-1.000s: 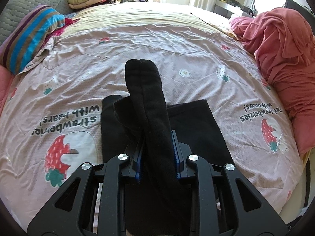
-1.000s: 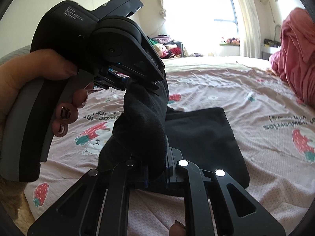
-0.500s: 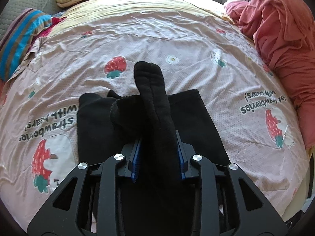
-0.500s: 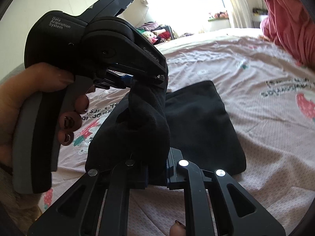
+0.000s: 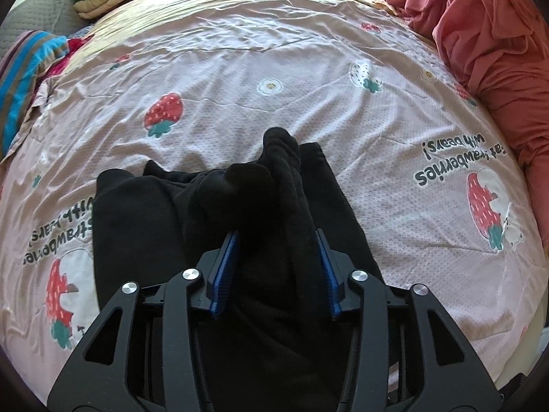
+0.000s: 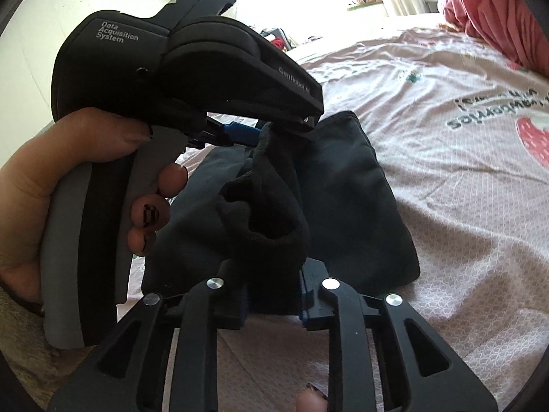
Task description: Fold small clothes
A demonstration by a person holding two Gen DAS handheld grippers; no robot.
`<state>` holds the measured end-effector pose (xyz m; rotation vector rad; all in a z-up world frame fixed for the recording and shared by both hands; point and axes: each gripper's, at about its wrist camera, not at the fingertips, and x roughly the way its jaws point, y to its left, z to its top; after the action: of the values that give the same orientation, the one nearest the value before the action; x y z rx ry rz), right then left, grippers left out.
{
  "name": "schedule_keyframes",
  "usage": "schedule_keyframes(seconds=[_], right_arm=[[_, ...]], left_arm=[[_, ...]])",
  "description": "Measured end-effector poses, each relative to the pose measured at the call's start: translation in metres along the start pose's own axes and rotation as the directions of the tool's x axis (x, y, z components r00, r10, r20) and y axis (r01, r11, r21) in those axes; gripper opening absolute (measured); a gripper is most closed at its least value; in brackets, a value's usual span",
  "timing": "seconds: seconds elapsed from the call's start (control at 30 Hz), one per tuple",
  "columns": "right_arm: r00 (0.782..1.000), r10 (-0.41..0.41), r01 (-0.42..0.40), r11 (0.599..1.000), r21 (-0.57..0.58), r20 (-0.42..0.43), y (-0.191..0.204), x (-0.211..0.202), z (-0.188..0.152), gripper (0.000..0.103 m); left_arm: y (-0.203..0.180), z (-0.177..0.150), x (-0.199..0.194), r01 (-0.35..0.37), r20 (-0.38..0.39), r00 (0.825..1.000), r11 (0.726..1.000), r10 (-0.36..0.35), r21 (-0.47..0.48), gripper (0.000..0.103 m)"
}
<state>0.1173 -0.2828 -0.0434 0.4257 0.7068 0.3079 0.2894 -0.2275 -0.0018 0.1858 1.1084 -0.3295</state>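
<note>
Both tongs, left gripper point(image 5: 274, 267) and right gripper point(image 6: 274, 295), we are clamping on limp black knit sock point(image 5: 281, 178), holding it over flat dark folded garment point(image 6: 353, 206) on pink strawberry-print bedsheet point(image 5: 274, 51); we are judging fold unfinished, sock bunched, not laid

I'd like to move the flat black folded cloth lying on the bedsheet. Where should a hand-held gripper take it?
Grip the flat black folded cloth at its near right corner, coming in low from the right: that edge lies exposed on the pink strawberry bedsheet, clear of the black sock.
</note>
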Motion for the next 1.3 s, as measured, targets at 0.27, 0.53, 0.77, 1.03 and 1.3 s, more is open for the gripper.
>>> schedule_keyframes(seconds=[0.27, 0.53, 0.77, 1.03, 1.3], right_arm=[[0.998, 0.033, -0.030, 0.998, 0.054, -0.051, -0.016, 0.003, -0.001, 0.033], [0.977, 0.172, -0.158, 0.981, 0.108, -0.129, -0.033, -0.001, 0.006, 0.060], [0.939, 0.292, -0.262, 0.950, 0.172, -0.182, -0.047, 0.002, 0.048, 0.077], [0.906, 0.295, -0.237, 0.948, 0.212, -0.304, -0.050, 0.060, 0.092, 0.078], [0.933, 0.162, -0.151, 0.987, 0.058, -0.322, -0.045, 0.092, 0.103, 0.023]], left_arm=[[-0.006, 0.000, 0.003, 0.045, 0.014, 0.999, 0.999, -0.045, -0.005, 0.056], [0.016, -0.005, -0.028, 0.146, 0.103, 0.985, 0.987, -0.138, -0.074, 0.068], [0.067, -0.034, -0.054, 0.044, 0.190, 0.982, 0.989, -0.016, -0.144, 0.069], [0.097, -0.071, -0.049, -0.050, 0.176, 0.981, 0.984, 0.080, -0.169, 0.069], [0.105, -0.081, -0.039, -0.027, 0.160, 0.985, 0.982, 0.057, -0.185, 0.072]])
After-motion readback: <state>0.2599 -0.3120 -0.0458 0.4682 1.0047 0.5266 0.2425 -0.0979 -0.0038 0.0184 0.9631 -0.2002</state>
